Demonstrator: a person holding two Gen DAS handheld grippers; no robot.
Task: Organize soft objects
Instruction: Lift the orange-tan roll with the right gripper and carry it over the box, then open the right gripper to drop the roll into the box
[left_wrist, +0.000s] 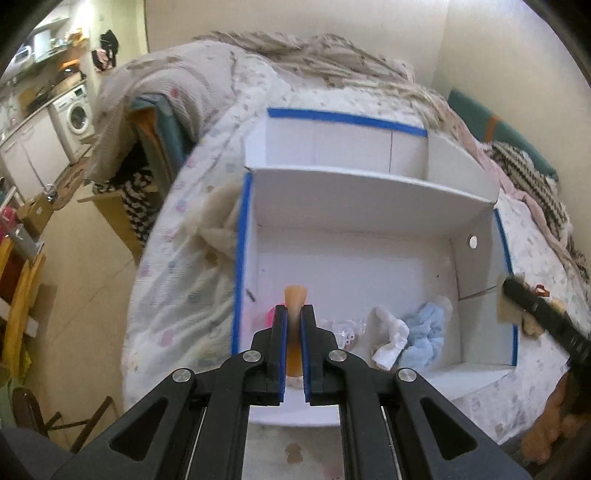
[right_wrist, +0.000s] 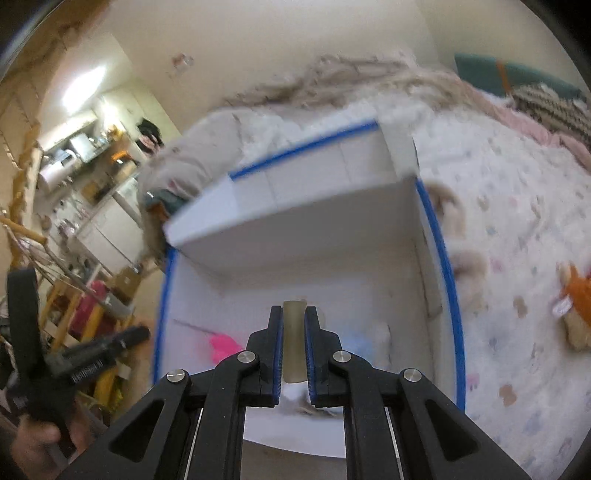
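Note:
A white cardboard box (left_wrist: 351, 206) with blue tape edges lies open on the bed; it also shows in the right wrist view (right_wrist: 295, 229). My left gripper (left_wrist: 294, 314) is shut on an orange-tan soft piece (left_wrist: 294, 295) above the box's near compartment. Inside lie a light blue cloth (left_wrist: 424, 328), a white sock (left_wrist: 391, 339), a small clear packet (left_wrist: 345, 330) and something pink (left_wrist: 275, 314). My right gripper (right_wrist: 294, 314) is shut on a pale olive soft piece (right_wrist: 294, 332) over the same box. The right view is blurred.
A small plush toy in orange (right_wrist: 576, 306) lies on the quilt right of the box. A beige fluffy item (left_wrist: 218, 214) sits by the box's left wall. The floor and kitchen area (left_wrist: 55, 122) lie to the left of the bed.

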